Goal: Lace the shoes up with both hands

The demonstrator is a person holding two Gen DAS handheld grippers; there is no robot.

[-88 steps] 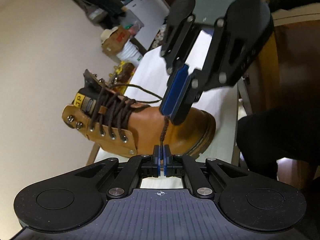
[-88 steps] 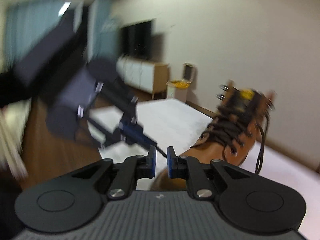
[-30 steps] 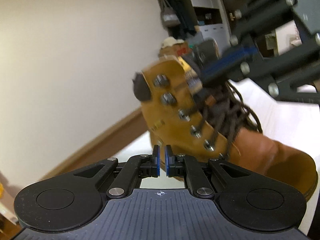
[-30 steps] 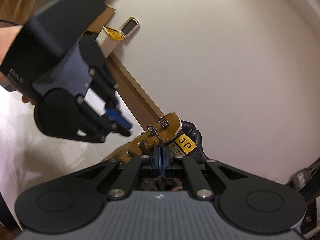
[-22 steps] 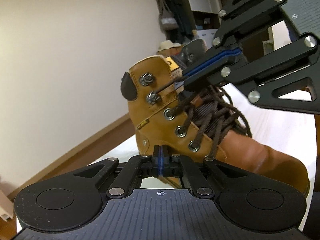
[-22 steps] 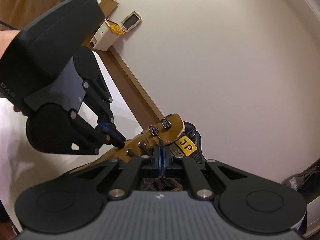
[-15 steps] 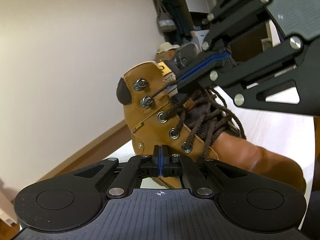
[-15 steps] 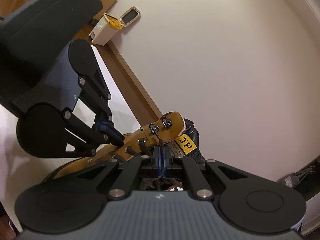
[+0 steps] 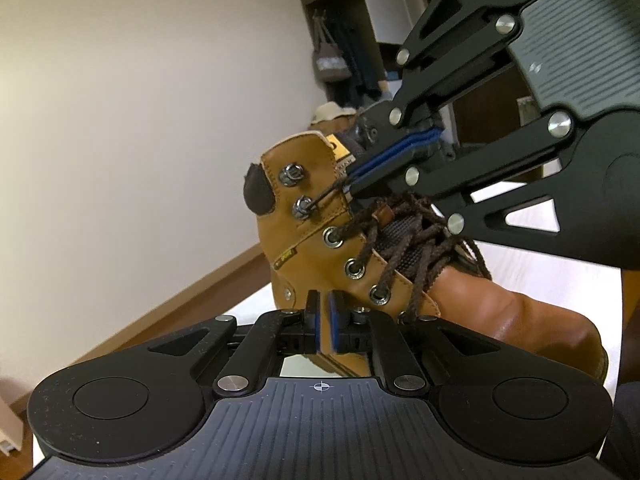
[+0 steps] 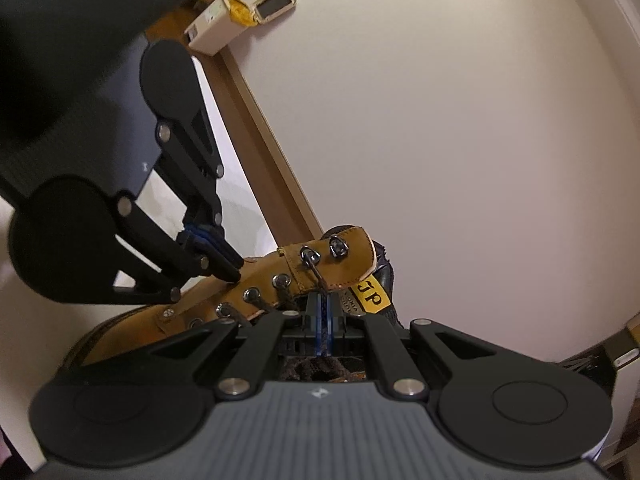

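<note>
Boot (image 9: 460,312), tan leather, lies on the white table (image 9: 532,258), just ahead of both grippers. Left gripper (image 9: 324,318): fingers slightly spread, nothing between them, close to the boot's side. Right gripper (image 10: 322,312): fingers pressed together, pinching the brown lace (image 9: 326,196) where it leaves the lower speed hook (image 9: 303,207). Judgement: keep the lace taut and low under the hook lip, then carry it toward the top hook (image 9: 292,175). Loose crossings over the tongue could snag. Beyond: bare wall, skirting board, distant shelving.
</note>
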